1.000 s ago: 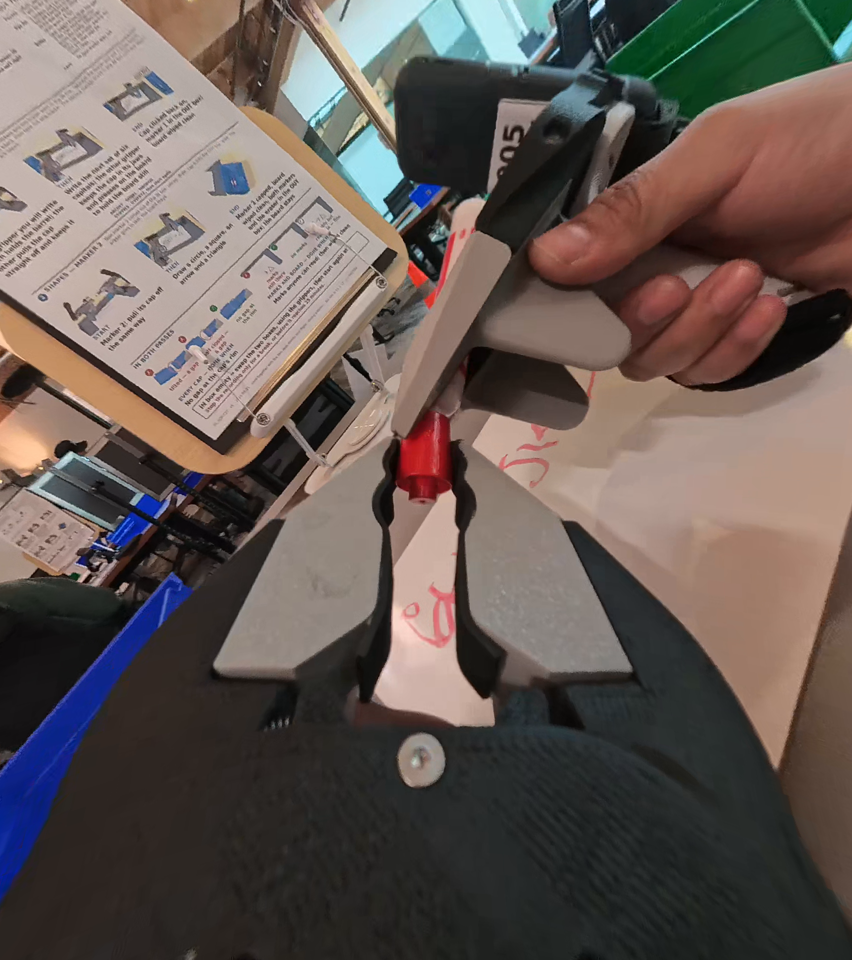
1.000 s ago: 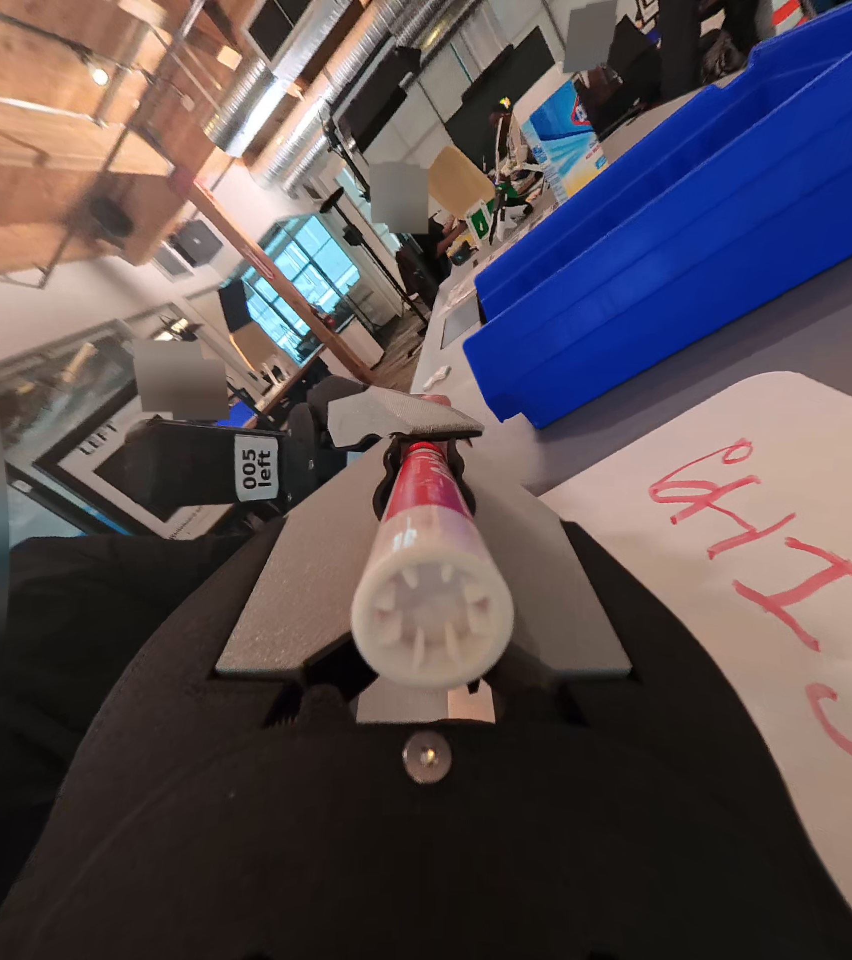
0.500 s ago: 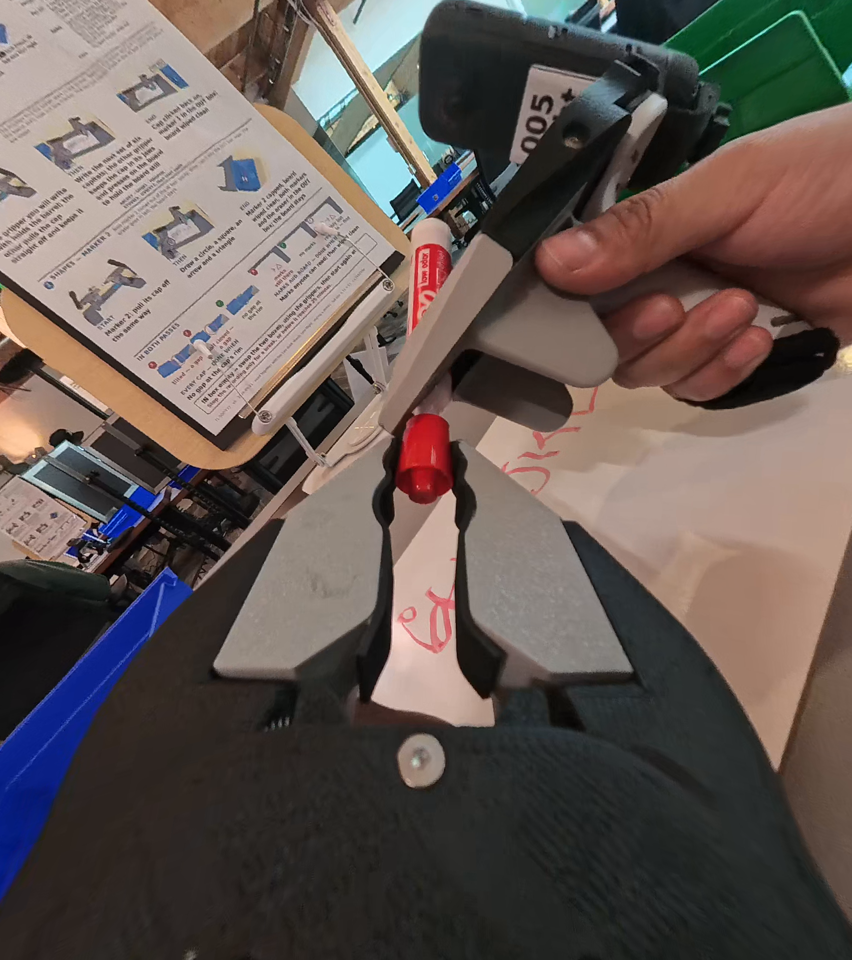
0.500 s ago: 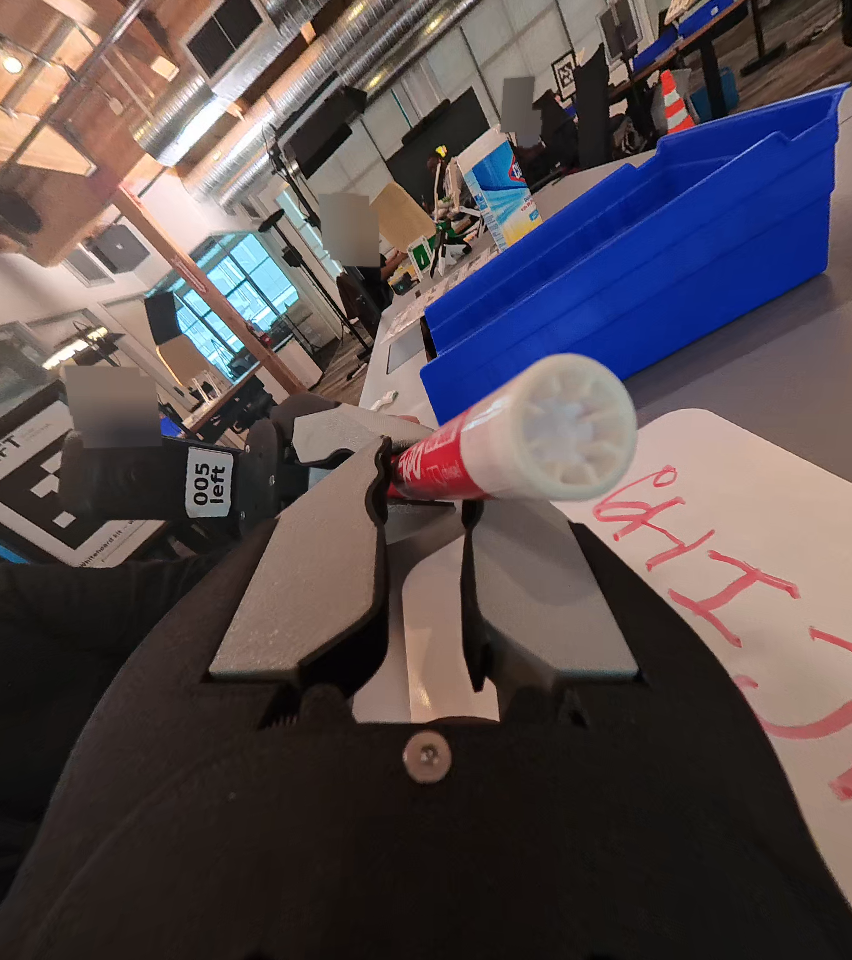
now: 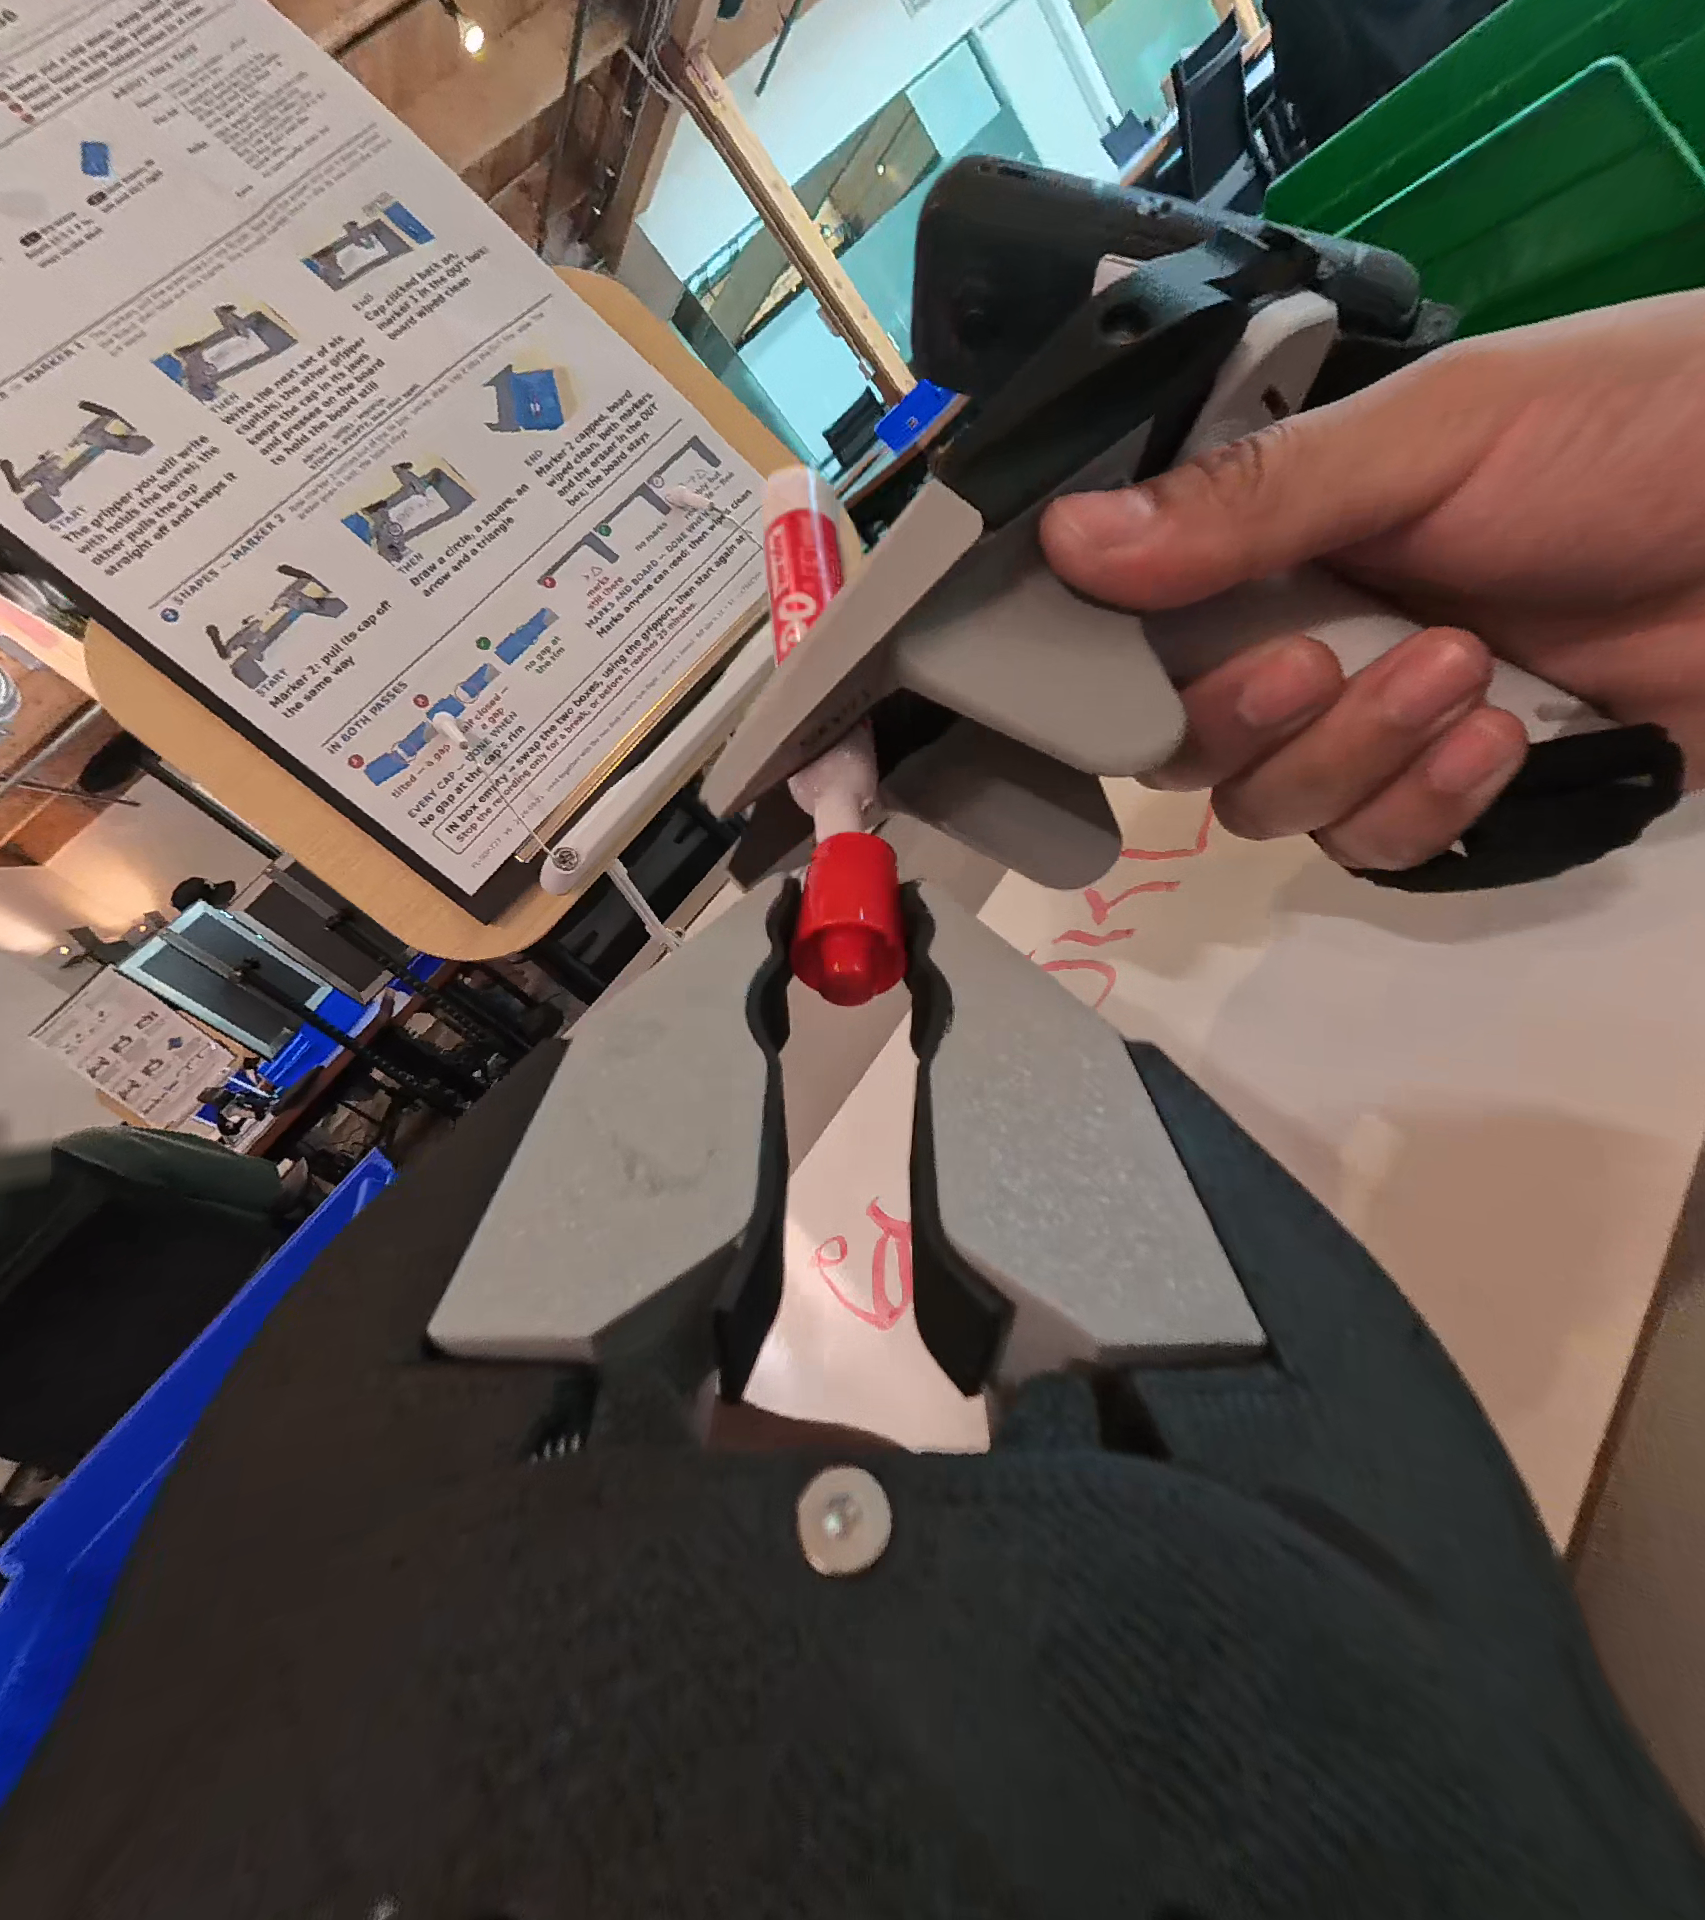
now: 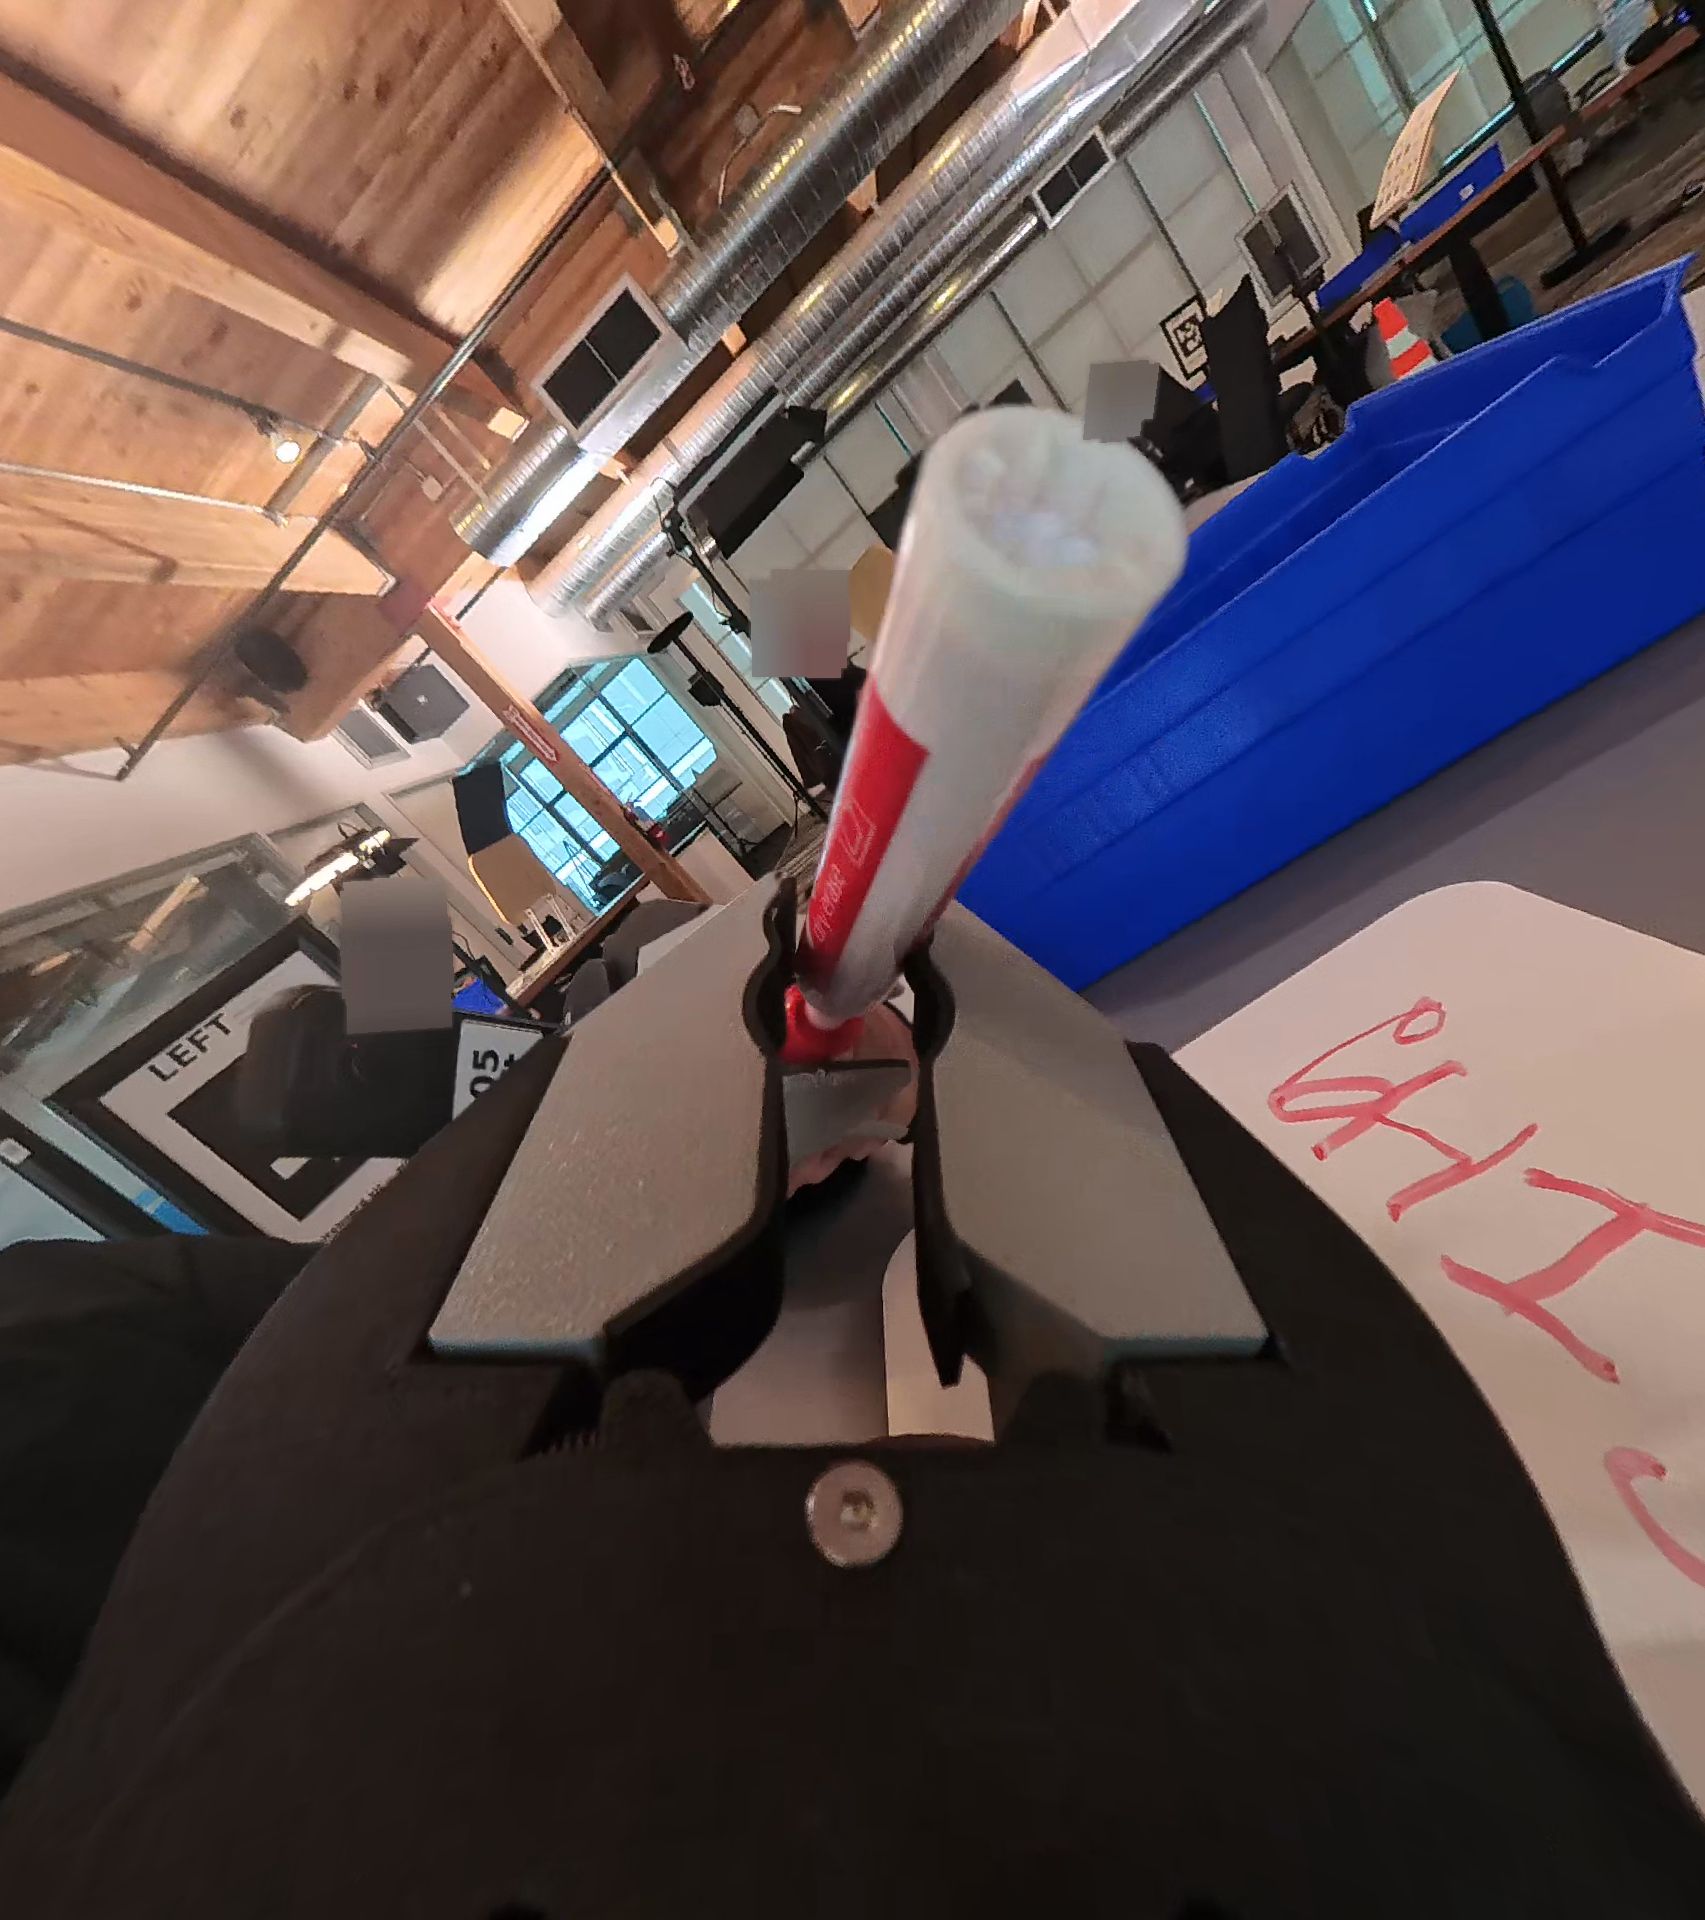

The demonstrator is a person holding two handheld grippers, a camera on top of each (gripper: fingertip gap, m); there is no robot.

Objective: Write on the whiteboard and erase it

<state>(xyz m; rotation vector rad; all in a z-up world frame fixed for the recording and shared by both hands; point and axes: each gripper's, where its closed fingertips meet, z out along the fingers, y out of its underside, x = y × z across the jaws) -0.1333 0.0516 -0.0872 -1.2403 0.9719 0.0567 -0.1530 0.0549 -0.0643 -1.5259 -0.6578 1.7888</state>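
Observation:
In the left wrist view my left gripper (image 5: 846,935) is shut on the red cap (image 5: 846,925) at its fingertips. The white and red marker (image 5: 804,561) runs up from the cap, and its white neck (image 5: 832,792) meets the cap's open end. My right gripper (image 5: 786,821), held by a hand (image 5: 1450,582), is shut on the marker just above the neck. In the right wrist view my right gripper (image 6: 848,987) grips the marker (image 6: 973,727) near its front, with the barrel tilted up toward the camera. The whiteboard (image 5: 1347,1091) with red writing lies below; it also shows in the right wrist view (image 6: 1554,1143).
An instruction sheet on a wooden stand (image 5: 308,468) stands at the left behind the grippers. A blue bin (image 6: 1399,644) sits on the grey table beyond the whiteboard. Another blue bin edge (image 5: 100,1455) is at the lower left, and green bins (image 5: 1554,156) are at the top right. Left and right tips are no more than a few centimetres apart.
The right gripper has turned, so the marker's rear end has swung from pointing at the camera to tilting upward. The marker's white neck now shows above the cap. The left gripper keeps the cap.

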